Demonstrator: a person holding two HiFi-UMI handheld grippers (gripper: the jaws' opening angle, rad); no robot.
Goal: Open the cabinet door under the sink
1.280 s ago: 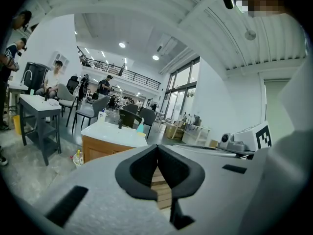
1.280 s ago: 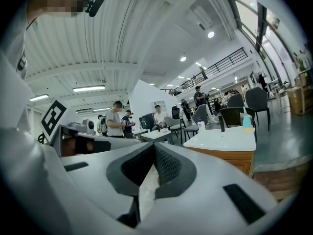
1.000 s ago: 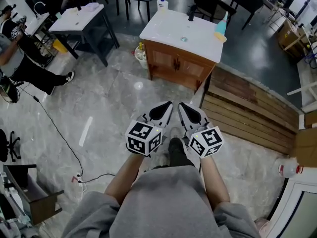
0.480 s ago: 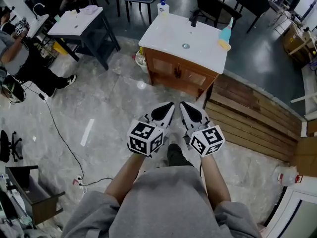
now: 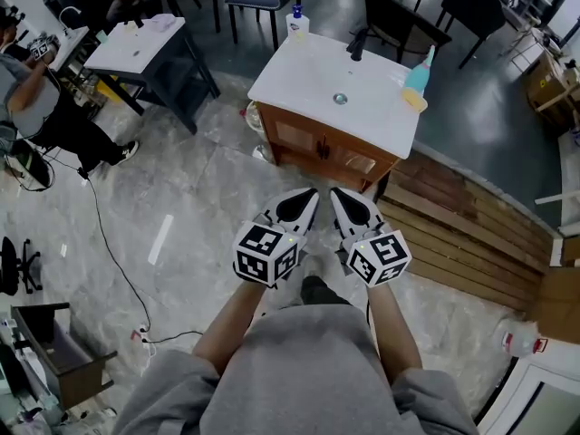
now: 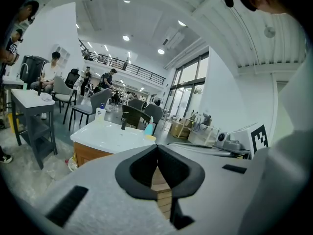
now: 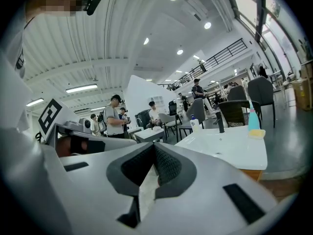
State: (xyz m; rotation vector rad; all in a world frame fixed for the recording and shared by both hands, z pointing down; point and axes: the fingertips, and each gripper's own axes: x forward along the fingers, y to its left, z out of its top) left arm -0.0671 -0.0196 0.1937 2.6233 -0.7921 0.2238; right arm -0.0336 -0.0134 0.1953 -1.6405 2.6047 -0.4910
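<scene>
A: Head view: cabinet door under the sink, upper centre of frame, closed. Step?
B: Approach only. Left gripper and right gripper at mid-frame, well apart from it, jaws pressed together, holding nothing.
A: Next?
B: Likely close in, spread one pair, take the handle.

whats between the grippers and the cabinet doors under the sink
Only bare marble floor, in the head view. The left gripper and right gripper hang shut, short of the cabinet doors.
</scene>
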